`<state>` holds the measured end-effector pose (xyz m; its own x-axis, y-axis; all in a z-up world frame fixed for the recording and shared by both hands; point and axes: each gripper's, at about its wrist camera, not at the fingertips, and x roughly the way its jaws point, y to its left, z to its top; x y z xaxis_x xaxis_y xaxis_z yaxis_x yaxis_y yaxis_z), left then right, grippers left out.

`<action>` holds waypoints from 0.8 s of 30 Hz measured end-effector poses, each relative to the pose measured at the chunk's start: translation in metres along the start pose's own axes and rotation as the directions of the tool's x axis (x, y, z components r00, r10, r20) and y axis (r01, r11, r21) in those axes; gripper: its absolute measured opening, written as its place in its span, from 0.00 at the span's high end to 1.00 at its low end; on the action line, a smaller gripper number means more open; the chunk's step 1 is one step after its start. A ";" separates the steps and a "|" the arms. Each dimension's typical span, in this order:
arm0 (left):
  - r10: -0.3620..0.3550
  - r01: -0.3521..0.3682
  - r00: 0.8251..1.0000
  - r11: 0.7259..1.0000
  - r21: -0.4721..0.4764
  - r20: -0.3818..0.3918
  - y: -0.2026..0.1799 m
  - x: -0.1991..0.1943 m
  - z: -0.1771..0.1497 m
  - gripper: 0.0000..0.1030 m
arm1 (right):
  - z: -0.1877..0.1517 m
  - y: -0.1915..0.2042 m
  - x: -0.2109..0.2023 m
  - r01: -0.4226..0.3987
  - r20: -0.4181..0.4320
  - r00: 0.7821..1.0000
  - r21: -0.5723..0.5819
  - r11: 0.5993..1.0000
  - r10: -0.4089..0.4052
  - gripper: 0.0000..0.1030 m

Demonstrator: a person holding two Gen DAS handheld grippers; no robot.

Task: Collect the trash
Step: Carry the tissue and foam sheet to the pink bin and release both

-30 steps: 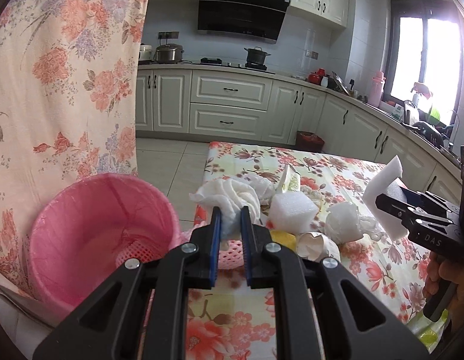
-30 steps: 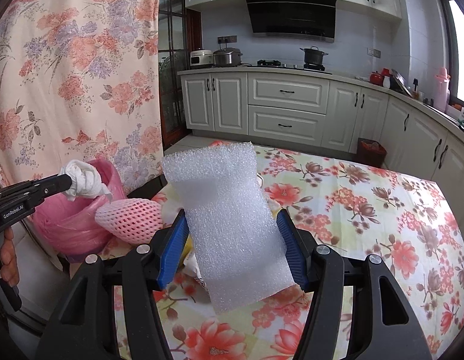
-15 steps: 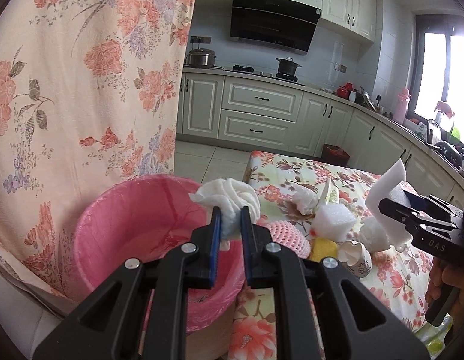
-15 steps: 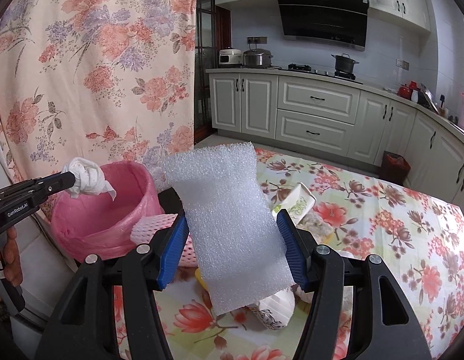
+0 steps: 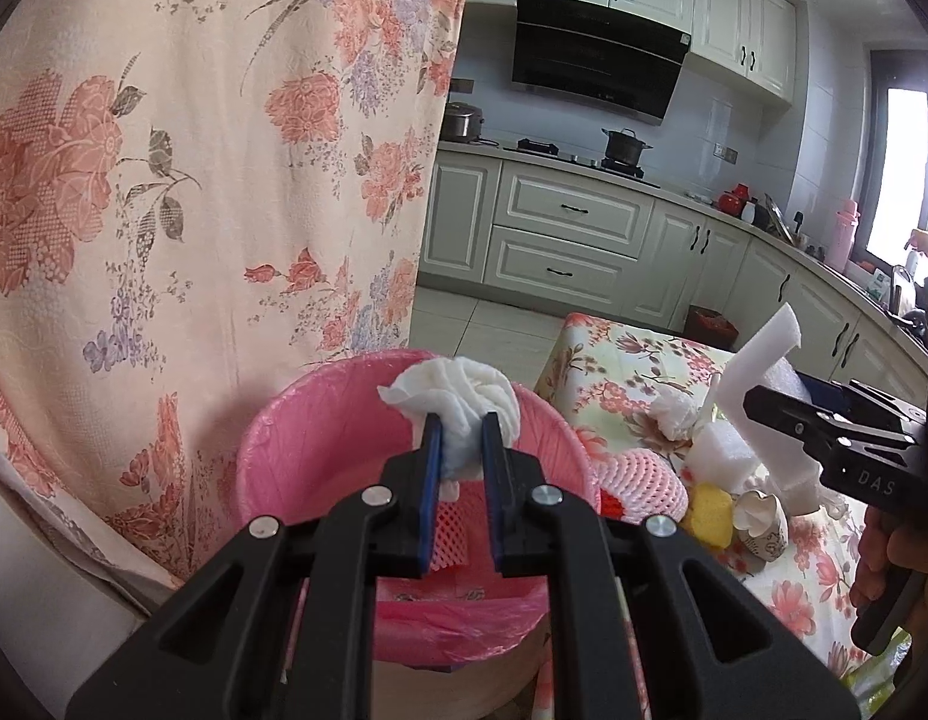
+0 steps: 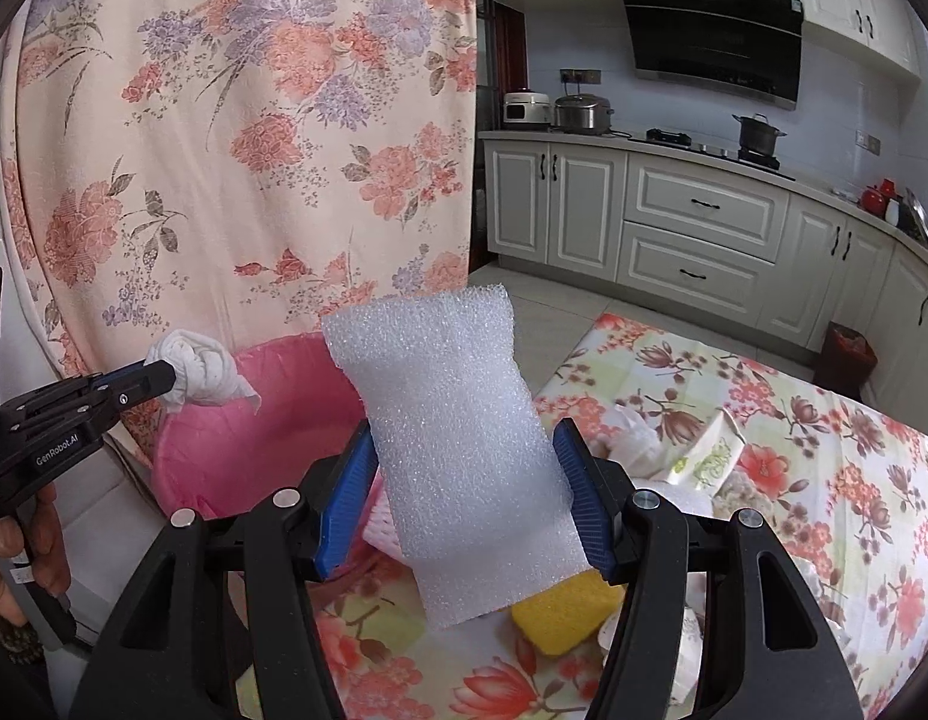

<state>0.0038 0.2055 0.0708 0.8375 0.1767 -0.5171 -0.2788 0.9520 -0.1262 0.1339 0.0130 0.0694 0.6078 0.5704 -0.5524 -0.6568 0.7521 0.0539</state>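
Trash bin (image 5: 320, 450): left hand-held gripper (image 5: 461, 438) pinches one tissue wad (image 5: 458, 399); right hand-held gripper (image 6: 464, 480) clamps one foam sheet (image 6: 458, 432).

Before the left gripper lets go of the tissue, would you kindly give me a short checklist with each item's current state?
1. Left gripper shut on the crumpled tissue: ok.
2. Tissue over the pink bin opening: ok in both views.
3. Bin liner open, with room inside: ok; only a pink foam net shows in it.
4. Right gripper shut on the foam sheet: ok.
5. Right gripper away from the drop path: ok, it is beside the bin over the table.
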 end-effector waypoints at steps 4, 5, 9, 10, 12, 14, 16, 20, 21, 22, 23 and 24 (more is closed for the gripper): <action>0.014 -0.014 1.000 1.000 -0.008 0.002 0.009 0.000 0.001 0.87 | 0.010 0.019 0.013 -0.046 -0.009 0.999 -0.019 0.999 0.046 0.44; 0.017 -0.017 1.000 1.000 -0.010 0.003 0.011 -0.001 0.002 0.87 | 0.013 0.023 0.016 -0.054 -0.010 0.998 -0.024 0.998 0.054 0.44; 0.031 -0.031 0.999 0.999 -0.022 0.007 0.018 -0.003 0.002 0.87 | 0.022 0.037 0.031 -0.095 -0.026 0.995 -0.028 0.995 0.094 0.44; 0.035 -0.035 0.999 0.999 -0.026 0.009 0.020 -0.004 0.002 0.87 | 0.024 0.040 0.035 -0.104 -0.032 0.994 -0.028 0.994 0.104 0.44; 0.042 -0.042 0.999 0.999 -0.033 0.010 0.024 -0.005 0.002 0.87 | 0.027 0.048 0.042 -0.121 -0.043 0.992 -0.034 0.992 0.119 0.44; 0.049 -0.049 0.999 0.998 -0.037 0.010 0.027 -0.005 0.002 0.87 | 0.028 0.054 0.047 -0.135 -0.051 0.990 -0.042 0.990 0.133 0.44; 0.055 -0.054 0.998 0.997 -0.045 0.011 0.031 -0.007 0.001 0.87 | 0.029 0.061 0.053 -0.145 -0.058 0.988 -0.048 0.988 0.142 0.44; 0.062 -0.061 0.998 0.997 -0.054 0.012 0.037 -0.009 0.000 0.87 | 0.030 0.069 0.063 -0.157 -0.072 0.986 -0.049 0.986 0.154 0.43; 0.064 -0.063 0.998 0.996 -0.055 0.012 0.038 -0.009 -0.001 0.87 | 0.030 0.071 0.065 -0.158 -0.075 0.985 -0.052 0.986 0.154 0.43; 0.065 -0.064 0.998 0.996 -0.057 0.013 0.039 -0.010 -0.001 0.87 | 0.030 0.072 0.066 -0.162 -0.078 0.984 -0.055 0.985 0.158 0.43; 0.066 -0.065 0.998 0.996 -0.059 0.013 0.040 -0.009 -0.001 0.87 | 0.030 0.074 0.068 -0.166 -0.080 0.984 -0.058 0.984 0.162 0.43; 0.067 -0.066 0.998 0.996 -0.061 0.013 0.041 -0.009 0.000 0.87 | 0.030 0.076 0.069 -0.171 -0.080 0.983 -0.061 0.983 0.166 0.42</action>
<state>-0.0154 0.2428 0.0699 0.8229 0.2437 -0.5132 -0.3621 0.9211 -0.1432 0.1397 0.1196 0.0600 0.4529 0.6586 -0.6010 -0.7767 0.6224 0.0968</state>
